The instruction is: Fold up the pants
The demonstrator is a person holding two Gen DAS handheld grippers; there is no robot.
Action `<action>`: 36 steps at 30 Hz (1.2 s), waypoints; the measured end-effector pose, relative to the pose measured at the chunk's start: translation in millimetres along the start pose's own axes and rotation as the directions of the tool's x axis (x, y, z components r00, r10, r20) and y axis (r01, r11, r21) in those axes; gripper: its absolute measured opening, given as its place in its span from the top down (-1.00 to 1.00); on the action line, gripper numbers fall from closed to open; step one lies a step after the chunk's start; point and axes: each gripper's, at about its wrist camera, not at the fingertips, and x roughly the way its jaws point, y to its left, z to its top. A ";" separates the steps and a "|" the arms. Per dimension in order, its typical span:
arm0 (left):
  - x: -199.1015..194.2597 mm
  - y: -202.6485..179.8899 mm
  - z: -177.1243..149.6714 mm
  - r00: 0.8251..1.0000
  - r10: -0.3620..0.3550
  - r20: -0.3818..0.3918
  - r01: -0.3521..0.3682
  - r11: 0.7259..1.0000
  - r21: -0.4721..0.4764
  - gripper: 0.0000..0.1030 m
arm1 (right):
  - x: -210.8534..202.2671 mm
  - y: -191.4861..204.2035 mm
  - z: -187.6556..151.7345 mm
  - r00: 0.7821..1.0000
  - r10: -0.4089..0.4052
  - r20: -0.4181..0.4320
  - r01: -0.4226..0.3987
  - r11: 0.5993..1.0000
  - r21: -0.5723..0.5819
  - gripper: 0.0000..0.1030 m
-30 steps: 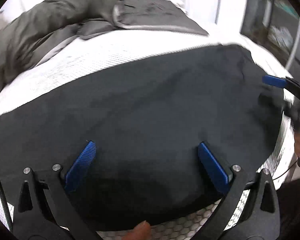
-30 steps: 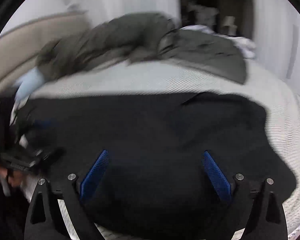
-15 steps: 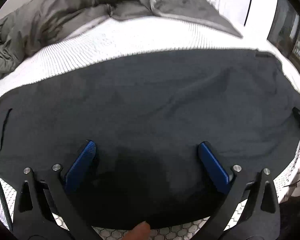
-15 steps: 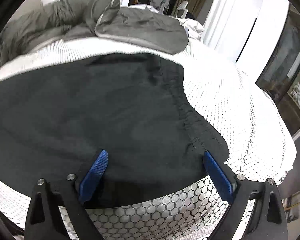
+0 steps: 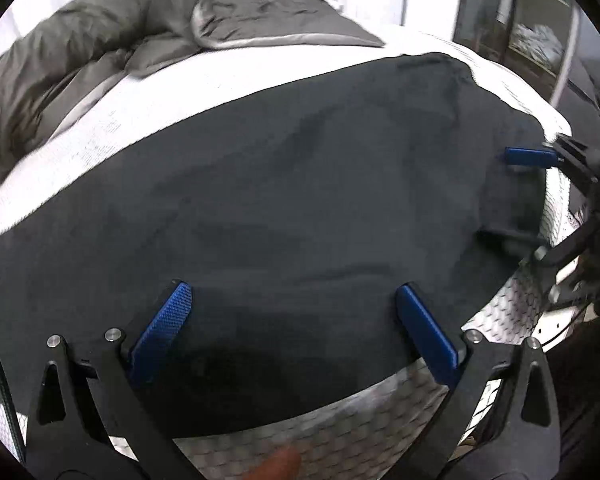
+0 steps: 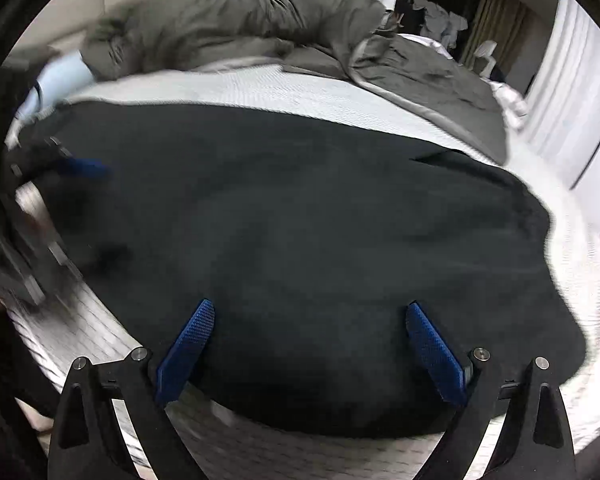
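Note:
Black pants [image 5: 300, 184] lie spread flat across the white bed [image 5: 112, 120]; the right wrist view shows the same pants [image 6: 320, 232]. My left gripper [image 5: 296, 300] hovers open above their near edge, nothing between its blue pads. My right gripper [image 6: 312, 320] is likewise open over the near edge of the cloth. In the left wrist view the right gripper [image 5: 520, 196] appears at the pants' right end, its blue finger [image 5: 528, 157] over the fabric. The left gripper [image 6: 60, 208] shows blurred at the left edge of the right wrist view.
A rumpled grey duvet [image 5: 100, 40] lies along the far side of the bed, also seen as the duvet [image 6: 260, 28] in the right wrist view. A pale blue pillow [image 6: 56, 80] sits far left. White curtains [image 6: 572, 80] and dark furniture stand beyond the bed.
Both cameras swung between frames: the right gripper went from the pants' waistband corner back toward the middle, and the left gripper shifted so the other gripper shows again at its right.

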 end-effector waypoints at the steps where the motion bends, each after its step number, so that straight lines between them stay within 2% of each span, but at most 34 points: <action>1: -0.6 5.8 -1.8 1.000 0.012 -0.007 -0.012 1.000 -0.013 -0.99 | -0.3 -15.3 -5.7 1.000 -0.024 -0.009 0.024 0.999 0.025 -0.89; 3: -3.3 26.1 -5.6 0.999 0.044 -0.021 -0.045 0.997 -0.057 -0.99 | -0.2 -45.7 -15.4 0.996 -0.086 -0.038 0.089 0.992 0.087 -0.90; 6: -5.5 53.3 -12.0 0.998 0.063 -0.031 -0.067 0.989 -0.135 -0.99 | 9.8 -88.6 -28.7 0.959 -0.259 -0.114 0.276 0.946 0.171 -0.94; 7: -4.7 65.7 -13.2 0.997 0.075 -0.036 -0.080 0.984 -0.161 -0.99 | 9.2 -97.3 -31.5 0.952 -0.278 -0.128 0.300 0.931 0.209 -0.94; 9: -4.8 83.7 -14.4 0.992 0.118 -0.045 -0.125 0.970 -0.209 -0.99 | 8.5 -108.6 -29.5 0.951 -0.277 -0.134 0.304 0.916 0.262 -0.94; 11: -6.6 89.4 -15.0 0.992 0.121 -0.039 -0.127 0.964 -0.235 -0.98 | 2.3 -106.4 -27.9 0.951 -0.285 -0.117 0.307 0.913 0.269 -0.94; 13: -14.7 87.0 -16.4 0.996 0.084 0.000 -0.082 0.969 -0.232 -0.98 | -2.2 -107.5 -16.7 0.967 -0.248 -0.063 0.256 0.925 0.281 -0.94; 14: -20.2 78.9 -15.5 0.999 0.042 0.030 -0.035 0.979 -0.203 -0.98 | -12.9 -99.8 -17.7 0.981 -0.192 -0.017 0.189 0.937 0.294 -0.94; 16: -22.2 60.5 -9.2 0.999 -0.001 0.051 0.008 0.989 -0.145 -0.98 | -19.1 -80.2 -4.8 0.995 -0.077 0.063 0.055 0.953 0.298 -0.94; 18: -19.3 38.8 -5.5 0.998 -0.029 0.055 0.033 0.997 -0.076 -0.98 | -19.6 -54.1 2.7 0.995 0.005 0.103 -0.032 0.964 0.263 -0.94; 21: -5.3 0.8 -1.4 0.997 -0.070 0.029 0.069 0.997 0.019 -0.98 | -6.0 -18.1 19.5 0.993 0.076 0.087 -0.092 0.978 0.186 -0.94; 22: -2.2 -11.7 0.0 0.998 -0.062 0.022 0.061 0.997 0.045 -0.98 | -1.7 -6.6 22.5 0.993 0.092 0.076 -0.102 0.984 0.145 -0.94; 24: 1.6 -20.8 0.8 0.999 -0.042 0.014 0.040 0.997 0.072 -0.98 | 10.4 5.6 21.1 0.997 0.072 0.037 -0.075 0.993 0.086 -0.94; 27: 1.7 -11.0 -2.6 0.999 -0.040 -0.018 0.041 0.999 0.023 -0.99 | 19.4 1.9 11.9 0.999 0.030 -0.024 -0.029 0.998 0.061 -0.94; 29: 0.5 3.7 -8.1 1.000 -0.006 -0.022 0.006 1.000 -0.004 -1.00 | 21.7 -24.6 4.0 0.994 -0.079 -0.069 0.086 0.991 0.103 -0.97; 31: -0.3 24.0 -11.0 0.999 0.029 -0.033 -0.031 0.998 -0.053 -1.00 | 21.1 -58.4 -8.6 0.975 -0.190 -0.117 0.209 0.962 0.176 -0.98; 33: -4.8 48.8 -17.5 0.996 0.078 -0.048 -0.084 0.988 -0.126 -1.00 | 17.5 -82.5 -17.9 0.960 -0.241 -0.142 0.270 0.930 0.250 -0.98; 34: -6.2 57.3 -17.0 0.995 0.087 -0.048 -0.093 0.985 -0.144 -1.00 | 12.5 -94.3 -20.9 0.957 -0.254 -0.138 0.285 0.911 0.298 -0.98; 36: -13.4 63.1 -20.3 0.995 0.091 -0.032 -0.095 0.981 -0.168 -0.98 | 2.9 -99.3 -20.5 0.968 -0.230 -0.097 0.249 0.906 0.342 -0.98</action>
